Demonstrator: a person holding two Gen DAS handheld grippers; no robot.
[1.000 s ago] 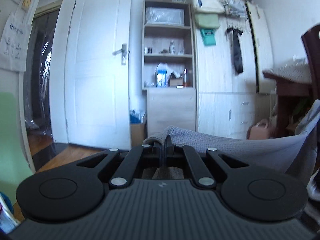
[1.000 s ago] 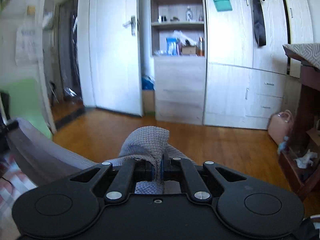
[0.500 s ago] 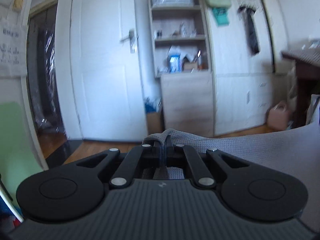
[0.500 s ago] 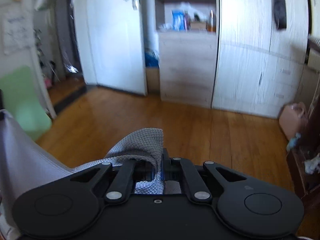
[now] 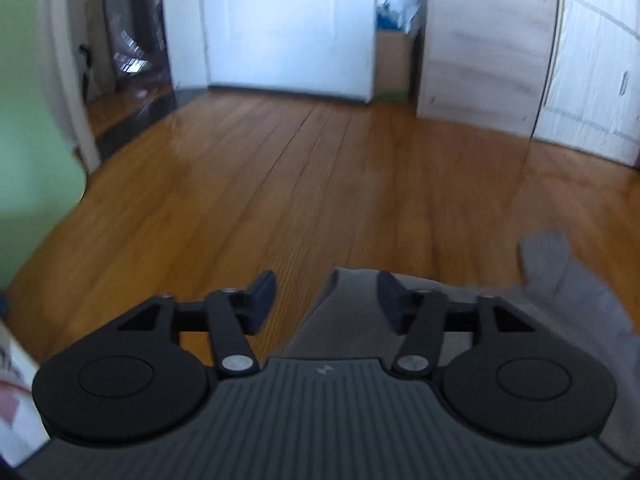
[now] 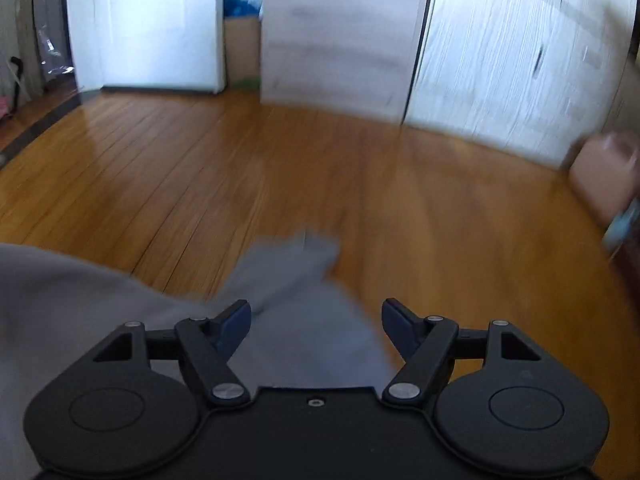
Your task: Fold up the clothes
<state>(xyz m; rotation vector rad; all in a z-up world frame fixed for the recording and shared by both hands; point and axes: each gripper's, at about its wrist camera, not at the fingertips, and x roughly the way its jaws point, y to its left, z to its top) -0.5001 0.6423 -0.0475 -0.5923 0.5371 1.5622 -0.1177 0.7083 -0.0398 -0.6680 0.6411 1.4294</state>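
A grey waffle-knit garment (image 5: pixel 344 320) drops away beneath both grippers. In the left wrist view my left gripper (image 5: pixel 326 300) has its jaws opening, and the cloth's corner lies loose between the dark blue pads (image 5: pixel 262 294), nearer the right one. Another corner of the garment (image 5: pixel 560 264) sticks up at the right. In the right wrist view my right gripper (image 6: pixel 316 326) has its jaws opening wide; the garment (image 6: pixel 296 304) slips out between the pads (image 6: pixel 234 322), blurred, and spreads off to the left. Neither pair of pads presses the cloth.
Both views tilt down onto a wooden floor (image 5: pixel 304 184). A white door (image 5: pixel 288 24) and pale wood wardrobe (image 6: pixel 500 52) stand beyond. A green panel (image 5: pixel 28 128) is at the far left, a pinkish bag (image 6: pixel 604 176) at the far right.
Both grippers were shut on corners of the grey garment; now both stand open and the cloth has slipped free. Both views swung downward from the shelves and door to the floor.
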